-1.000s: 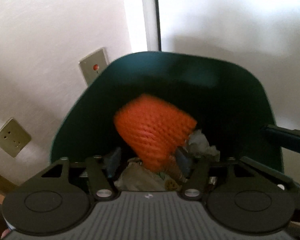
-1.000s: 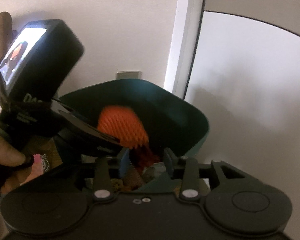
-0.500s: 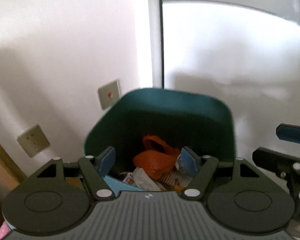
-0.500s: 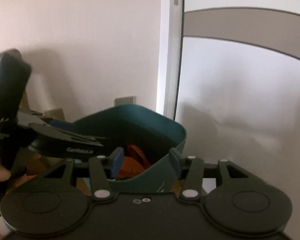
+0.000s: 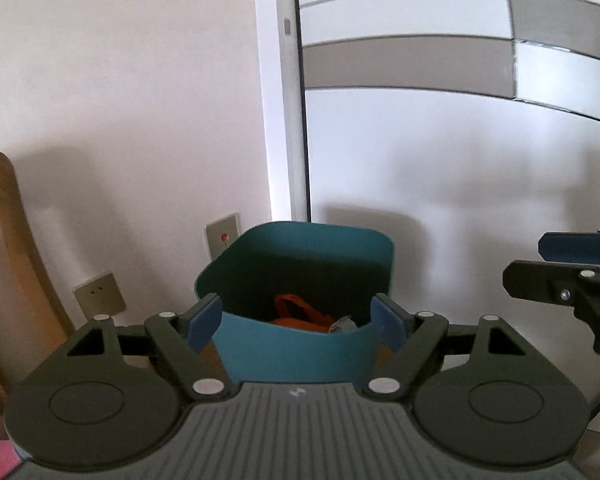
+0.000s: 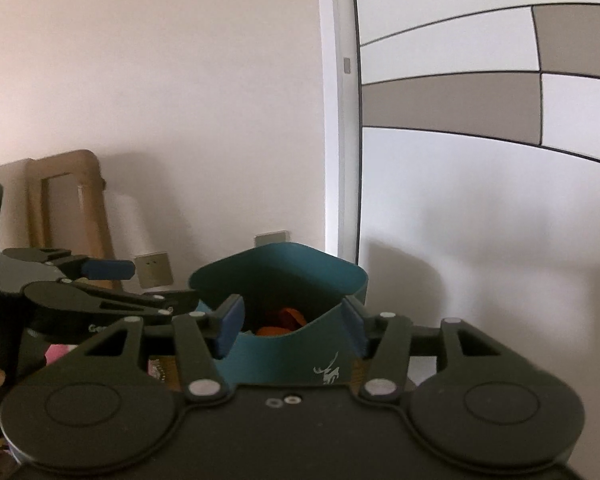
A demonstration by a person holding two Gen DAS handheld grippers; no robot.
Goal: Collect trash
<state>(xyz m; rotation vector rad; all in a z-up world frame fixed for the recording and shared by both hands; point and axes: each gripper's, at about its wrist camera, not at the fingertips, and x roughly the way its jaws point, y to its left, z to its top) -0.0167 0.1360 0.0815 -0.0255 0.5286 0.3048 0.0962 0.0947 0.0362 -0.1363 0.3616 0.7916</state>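
Note:
A teal bin (image 5: 300, 354) stands on the floor against the wall, seen also in the right wrist view (image 6: 276, 258). Inside it lies an orange foam net (image 5: 296, 312) (image 6: 288, 316) beside crumpled grey paper (image 5: 342, 325). My left gripper (image 5: 296, 322) hovers in front of and above the bin, its jaws opening with nothing between them. My right gripper (image 6: 292, 328) hangs back from the bin as well, jaws opening and empty. Each gripper shows in the other's view: the right one's fingers (image 5: 568, 246) at the right edge, the left one's fingers (image 6: 108, 268) at the left.
Behind the bin are two wall sockets (image 5: 99, 295) (image 5: 223, 236), a white door frame (image 5: 284, 120) and a white and grey panelled door (image 5: 420, 60). A wooden frame (image 6: 68, 200) leans on the wall at left. Something pink (image 6: 56, 354) lies low left.
The orange net, a second ago above the bin by the left fingers, now lies inside it. Both grippers have drawn back and up from the bin, and their jaws stand wider.

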